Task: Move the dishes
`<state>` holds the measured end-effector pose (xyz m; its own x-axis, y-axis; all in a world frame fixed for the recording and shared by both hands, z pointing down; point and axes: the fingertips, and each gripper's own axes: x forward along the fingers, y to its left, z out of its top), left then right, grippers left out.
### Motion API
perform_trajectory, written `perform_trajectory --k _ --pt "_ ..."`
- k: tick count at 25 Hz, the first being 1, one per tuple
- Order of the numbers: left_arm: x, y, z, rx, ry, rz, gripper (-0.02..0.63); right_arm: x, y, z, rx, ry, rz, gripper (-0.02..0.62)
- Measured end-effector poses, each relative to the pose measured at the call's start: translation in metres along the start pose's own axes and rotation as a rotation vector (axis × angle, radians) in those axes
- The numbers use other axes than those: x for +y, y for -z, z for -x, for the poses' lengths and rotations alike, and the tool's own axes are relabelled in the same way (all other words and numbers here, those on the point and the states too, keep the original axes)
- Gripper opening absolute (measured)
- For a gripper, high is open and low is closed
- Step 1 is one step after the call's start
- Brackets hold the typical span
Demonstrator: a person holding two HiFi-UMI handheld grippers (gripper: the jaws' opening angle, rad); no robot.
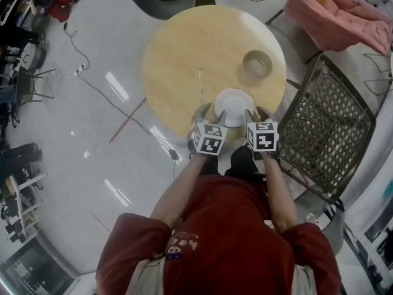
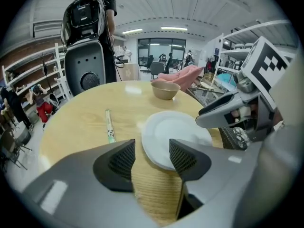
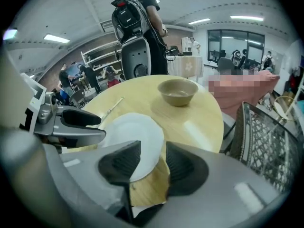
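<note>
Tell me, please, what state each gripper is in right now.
Left gripper: open, holding nothing.
Right gripper: open, holding nothing.

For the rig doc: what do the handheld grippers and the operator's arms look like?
Both the left gripper and right gripper are grey moulded plastic with dark textured pads. Each carries a white cube with black square markers. The operator wears a dark red short-sleeved shirt.

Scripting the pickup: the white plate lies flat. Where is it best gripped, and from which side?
Probably the rim of the white plate, left and right sides. Flat and shallow, it offers only that lip. Come low from the near edge of the table, left gripper and right gripper flanking it.
</note>
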<state>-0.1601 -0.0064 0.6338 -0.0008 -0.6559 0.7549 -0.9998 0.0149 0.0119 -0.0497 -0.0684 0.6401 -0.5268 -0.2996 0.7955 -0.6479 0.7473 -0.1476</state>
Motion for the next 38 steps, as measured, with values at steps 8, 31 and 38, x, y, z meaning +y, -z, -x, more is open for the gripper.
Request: perform_trajectory --k 8,31,38 --pt "-0.011 0.011 -0.01 0.06 0.058 -0.002 0.233 0.006 0.017 -0.009 0.055 -0.031 -0.04 0.152" --pt "-0.015 -0.005 -0.002 0.032 0.046 -0.031 0.224 0.007 0.009 0.004 -0.008 -0.019 -0.053 0.152" --pt "-0.035 -0.019 0.0 0.005 0.076 -0.077 0.224 -0.011 0.006 0.023 -0.054 0.032 -0.087 0.152"
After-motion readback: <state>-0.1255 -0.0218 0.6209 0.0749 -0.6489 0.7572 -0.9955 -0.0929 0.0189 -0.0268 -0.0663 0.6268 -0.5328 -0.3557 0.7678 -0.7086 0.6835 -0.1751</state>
